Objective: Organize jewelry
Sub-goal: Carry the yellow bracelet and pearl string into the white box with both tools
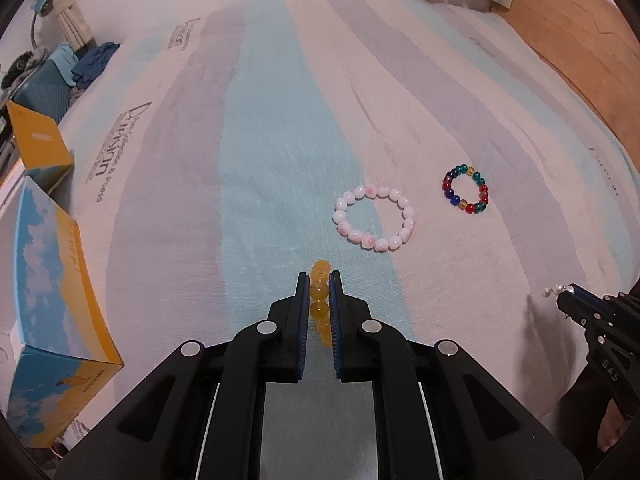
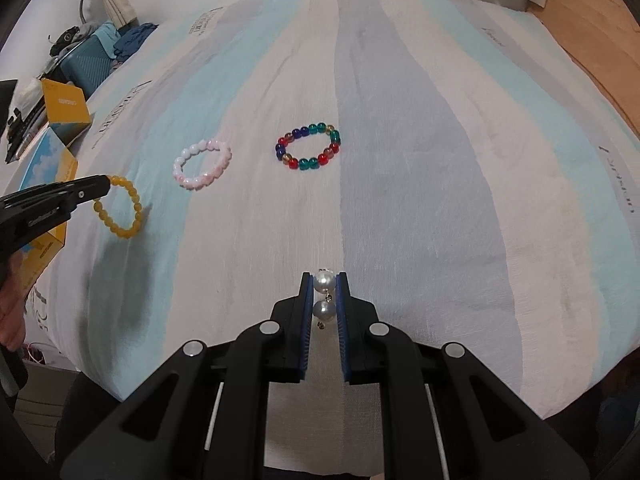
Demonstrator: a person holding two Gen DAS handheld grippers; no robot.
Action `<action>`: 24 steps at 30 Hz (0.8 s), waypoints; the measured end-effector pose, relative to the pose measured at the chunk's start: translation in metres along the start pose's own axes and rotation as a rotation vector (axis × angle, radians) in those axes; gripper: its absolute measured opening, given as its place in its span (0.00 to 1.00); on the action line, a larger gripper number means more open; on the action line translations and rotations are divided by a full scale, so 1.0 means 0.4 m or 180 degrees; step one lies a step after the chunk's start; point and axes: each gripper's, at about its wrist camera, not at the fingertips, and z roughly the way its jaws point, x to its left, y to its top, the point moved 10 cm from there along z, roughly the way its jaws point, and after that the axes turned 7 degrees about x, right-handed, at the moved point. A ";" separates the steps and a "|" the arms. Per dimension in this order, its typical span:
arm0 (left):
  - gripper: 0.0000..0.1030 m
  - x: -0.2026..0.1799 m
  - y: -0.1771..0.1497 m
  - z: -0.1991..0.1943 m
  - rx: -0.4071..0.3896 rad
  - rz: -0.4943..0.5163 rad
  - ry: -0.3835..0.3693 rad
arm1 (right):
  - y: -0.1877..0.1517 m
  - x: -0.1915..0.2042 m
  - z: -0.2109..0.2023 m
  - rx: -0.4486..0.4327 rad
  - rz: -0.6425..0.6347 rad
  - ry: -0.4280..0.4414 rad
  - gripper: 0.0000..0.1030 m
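Note:
My left gripper [image 1: 319, 280] is shut on a yellow bead bracelet [image 1: 320, 292], which hangs as a loop [image 2: 120, 208] above the striped bedsheet in the right wrist view. Pressed between the pads of my right gripper [image 2: 324, 280] is a pearl piece [image 2: 324, 282] with a small metal charm, so that gripper is shut on it; it shows at the right edge of the left wrist view [image 1: 554, 291]. A pink-white bead bracelet [image 1: 374, 218] [image 2: 202, 164] and a multicoloured bead bracelet [image 1: 466, 190] [image 2: 308, 146] lie flat on the sheet ahead, side by side and apart.
An open blue-and-yellow cardboard box [image 1: 52, 296] sits at the bed's left edge, with its yellow lid [image 1: 38, 140] behind it. Clothes and a teal case [image 2: 88, 64] lie at the far left. A wooden floor [image 1: 580, 52] runs along the right side of the bed.

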 end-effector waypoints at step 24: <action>0.08 0.190 -0.017 -0.208 -0.0146 -0.0199 0.0139 | 0.153 0.288 -0.136 -0.0255 -0.0323 0.0042 0.10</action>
